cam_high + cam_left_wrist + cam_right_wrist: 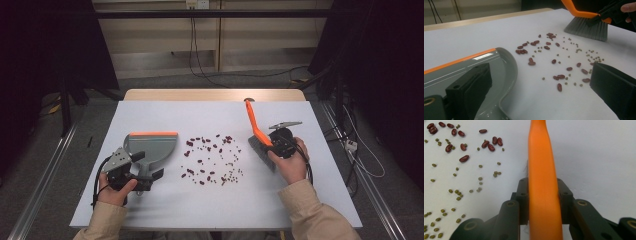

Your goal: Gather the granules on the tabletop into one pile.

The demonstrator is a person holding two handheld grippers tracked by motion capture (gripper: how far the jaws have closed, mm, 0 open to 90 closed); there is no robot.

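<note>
A scatter of red beans [210,157] lies on the white table [220,200], with small green beans [594,58] mixed in on the side nearer the brush. Just left of the scatter sits the grey dustpan [150,147], its orange lip turned to the far edge of the table and its handle pointing toward the person. The left gripper [142,175] stands at that handle with its jaws wide apart; in its own view one jaw hangs over the pan and the other over bare table, gripping nothing. Right of the beans the right gripper [272,145] has its jaws clamped tight on the orange handle of the brush [257,135], whose grey bristles [586,28] rest on the table just beside the nearest green beans. Nothing lies between brush, beans and pan.
</note>
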